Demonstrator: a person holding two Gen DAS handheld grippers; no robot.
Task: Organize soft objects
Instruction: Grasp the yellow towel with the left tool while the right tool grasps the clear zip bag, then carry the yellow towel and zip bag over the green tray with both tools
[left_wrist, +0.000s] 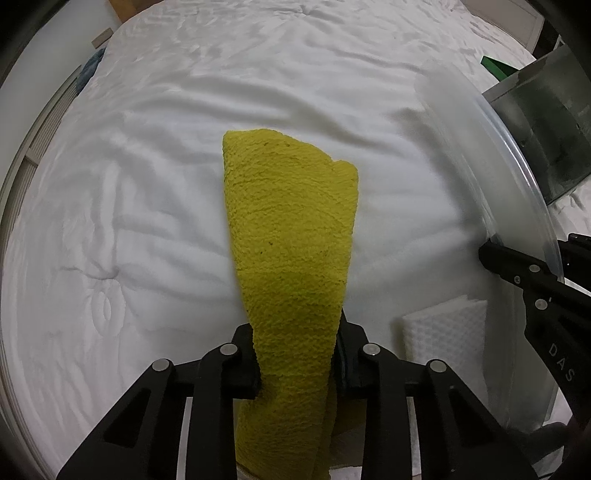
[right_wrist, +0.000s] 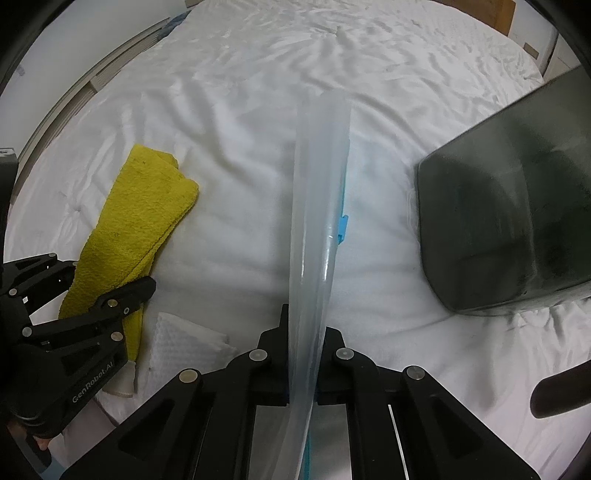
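- the left gripper (left_wrist: 295, 354) was clamped on a folded yellow towel (left_wrist: 291, 229) at the bottom centre of the left view; the towel ran up the middle of the frame and lay on the white bed (left_wrist: 147, 184).
- in the right view the same towel (right_wrist: 136, 229) sat at centre left, its lower end between the left gripper's fingers (right_wrist: 122, 299), whose body read "genrobot.ai".
- the right gripper (right_wrist: 301, 358) was pinched on the edge of a clear plastic bag (right_wrist: 317, 206) at the bottom centre of the right view; a blue slider (right_wrist: 342, 229) showed on the bag's right edge.
- in the left view the bag (left_wrist: 517, 173) curved down the right side, and the right gripper's finger (left_wrist: 524, 273) there bore the letters "das".
- a white waffle cloth (right_wrist: 184, 339) lay at lower left of the right view, just beside the towel.
- a dark bin (right_wrist: 509, 206) lay on the bed at centre right of the right view.
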